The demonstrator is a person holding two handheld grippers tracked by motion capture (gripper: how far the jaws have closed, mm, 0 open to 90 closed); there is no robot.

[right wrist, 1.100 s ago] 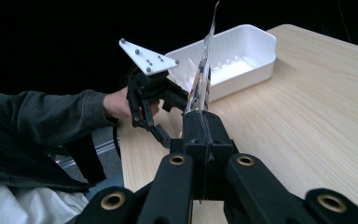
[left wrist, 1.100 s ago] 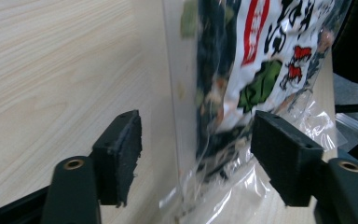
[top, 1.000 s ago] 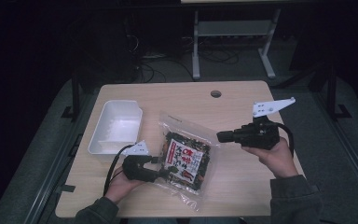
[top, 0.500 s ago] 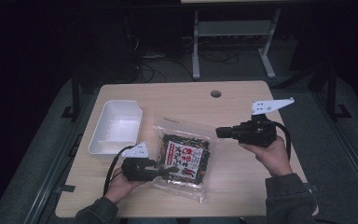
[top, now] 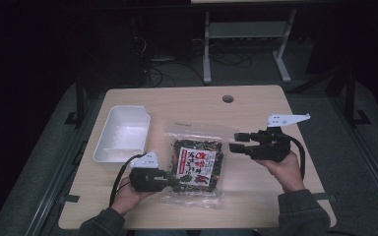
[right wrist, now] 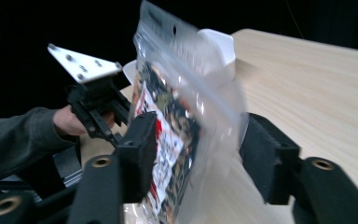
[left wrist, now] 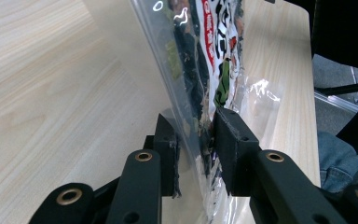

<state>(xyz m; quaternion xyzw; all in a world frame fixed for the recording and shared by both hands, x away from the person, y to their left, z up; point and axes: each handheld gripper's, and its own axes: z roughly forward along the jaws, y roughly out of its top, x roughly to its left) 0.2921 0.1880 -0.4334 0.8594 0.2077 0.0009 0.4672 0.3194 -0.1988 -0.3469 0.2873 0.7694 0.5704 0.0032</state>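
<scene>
A clear zip bag (top: pixel 197 162) with a red, white and dark printed snack pack inside lies mid-table. My left gripper (top: pixel 173 182) is shut on the bag's near left edge. In the left gripper view both pads of that gripper (left wrist: pixel 198 149) press the clear film of the bag (left wrist: pixel 200 56). My right gripper (top: pixel 236 141) sits at the bag's right edge. Its jaws have just been opening. In the right gripper view the blurred bag (right wrist: pixel 168 107) stands between the wide-apart pads of the right gripper (right wrist: pixel 205 149), which do not press it.
A white rectangular tray (top: pixel 123 133) stands at the left of the wooden table (top: pixel 187 105), beside the bag. A round cable hole (top: pixel 228 99) is near the far edge. Dark floor, cables and a metal frame (top: pixel 246 34) lie beyond the table.
The left jaws have shut on the bag's left edge. The right jaws, shut before, now stand apart around the bag's right edge, and the right hand has sunk a little.
</scene>
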